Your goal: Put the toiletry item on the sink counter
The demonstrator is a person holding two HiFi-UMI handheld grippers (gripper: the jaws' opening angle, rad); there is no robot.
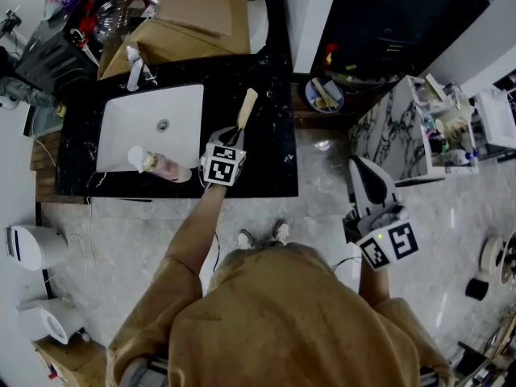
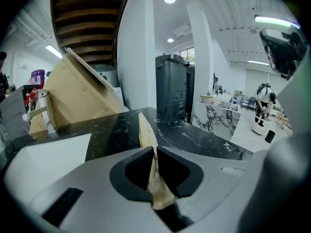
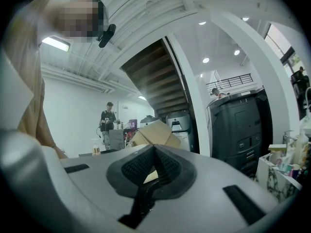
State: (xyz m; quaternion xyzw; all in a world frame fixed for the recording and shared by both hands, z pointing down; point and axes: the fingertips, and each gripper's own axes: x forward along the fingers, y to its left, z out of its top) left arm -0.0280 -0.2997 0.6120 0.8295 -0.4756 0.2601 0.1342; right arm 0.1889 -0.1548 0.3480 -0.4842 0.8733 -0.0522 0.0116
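Nearest the head camera, the tan sleeve is reaching forward from the shoulders toward the counter. Going from the left, a pinkish bottle is lying at the front lip of the white basin, with the faucet standing behind it. Just right of the basin I'm holding the left gripper low over the black stone. Its jaws are pinching the near end of the packet — a flat tan sachet, the toiletry item. The left gripper view is showing the pads pressing on it from both sides, and the packet's long end is sticking out ahead over the counter. Whether its tip is touching the stone I can't tell. Far to the right, well apart from the counter, the right gripper is hanging over the floor, jaws together with nothing between them.

I'm judging this as the placing step: the packet is over its spot but not yet released. The next move is calling for a small lowering until the sachet is lying flat, then parting the jaws and drawing back without dragging it toward the basin.

As for writing, I'm making out one faint mark on the packet, too small to read. The cubes are showing only square markers — I'm finding no brand anywhere.
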